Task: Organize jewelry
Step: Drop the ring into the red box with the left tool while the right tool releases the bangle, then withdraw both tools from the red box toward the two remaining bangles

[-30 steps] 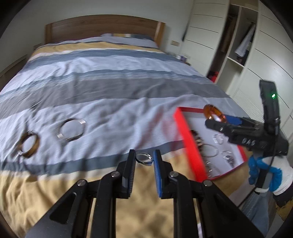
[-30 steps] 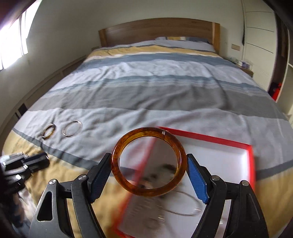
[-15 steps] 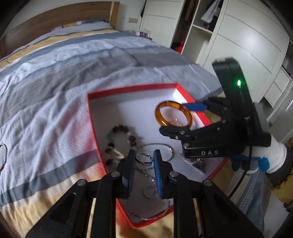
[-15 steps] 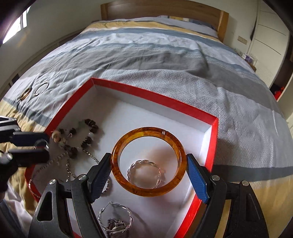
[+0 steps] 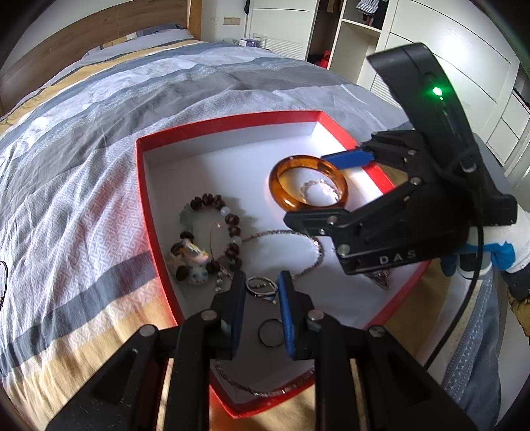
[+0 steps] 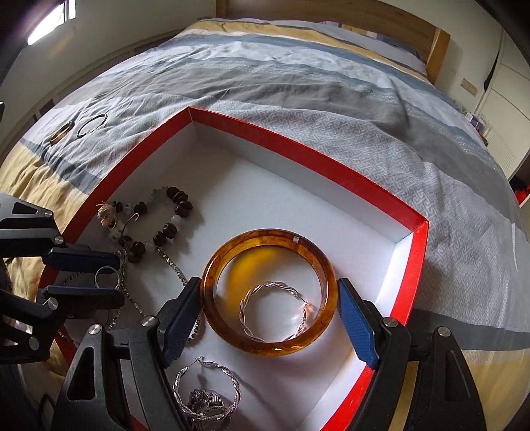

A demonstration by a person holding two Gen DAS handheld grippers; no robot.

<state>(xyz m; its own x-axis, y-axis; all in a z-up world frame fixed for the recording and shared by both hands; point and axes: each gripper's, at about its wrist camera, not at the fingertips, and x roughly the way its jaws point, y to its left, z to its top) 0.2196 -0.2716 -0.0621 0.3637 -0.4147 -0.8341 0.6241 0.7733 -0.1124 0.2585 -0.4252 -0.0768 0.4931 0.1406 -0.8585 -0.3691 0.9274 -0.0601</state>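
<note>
A red box (image 5: 228, 124) with a white inside lies on the bed and holds several pieces of jewelry; it also shows in the right wrist view (image 6: 298, 151). My right gripper (image 6: 268, 308) is open, its fingers standing just apart from an amber bangle (image 6: 265, 295) that lies on the box floor around a twisted silver bracelet (image 6: 275, 311). The bangle also shows in the left wrist view (image 5: 308, 187). My left gripper (image 5: 261, 288) is shut on a small silver ring (image 5: 261, 286), low over the box's near part. A beaded bracelet (image 5: 212, 232) and chains lie inside.
Two bangles (image 6: 78, 127) lie on the striped duvet (image 6: 298, 83), left of the box. A wooden headboard (image 6: 364, 16) stands at the far end. White wardrobes (image 5: 447, 49) stand to the right of the bed. The box sits near the bed's foot edge.
Both grippers came down into the box. The right gripper set the amber bangle on the box floor and opened off it. The left gripper still holds the silver ring, now lower.
</note>
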